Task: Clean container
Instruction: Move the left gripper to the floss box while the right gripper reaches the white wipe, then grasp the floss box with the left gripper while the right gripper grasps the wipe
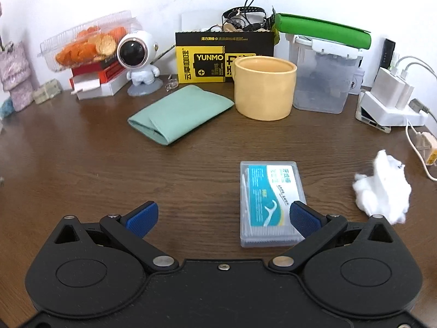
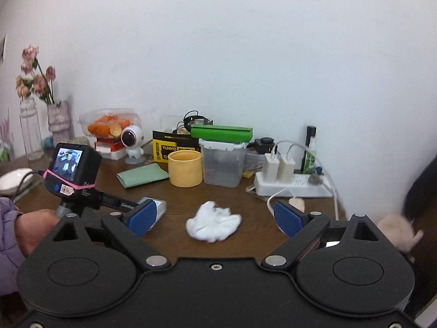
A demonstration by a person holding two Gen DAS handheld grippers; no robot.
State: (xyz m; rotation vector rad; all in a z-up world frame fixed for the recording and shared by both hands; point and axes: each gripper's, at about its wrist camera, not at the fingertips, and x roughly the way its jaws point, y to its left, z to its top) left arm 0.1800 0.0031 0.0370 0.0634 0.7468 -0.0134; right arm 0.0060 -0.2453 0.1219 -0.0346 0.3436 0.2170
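A yellow cylindrical container point(image 1: 264, 87) stands upright on the brown table at the back; it also shows in the right wrist view point(image 2: 185, 168). A crumpled white tissue point(image 1: 383, 188) lies at the right; in the right wrist view the tissue point(image 2: 213, 222) lies on the table just ahead of the fingers. My left gripper point(image 1: 223, 220) is open and empty above the table, its right pad over a floss pick box point(image 1: 270, 202). My right gripper point(image 2: 215, 217) is open and empty above the table.
A folded green cloth point(image 1: 180, 113) lies left of the container. A clear lidded tub point(image 1: 323, 76) with a green object on top stands to its right. A power strip with chargers point(image 2: 292, 183), an astronaut figure point(image 1: 139, 60), a yellow-black box point(image 1: 224, 54) and a food tray point(image 1: 90, 43) line the back.
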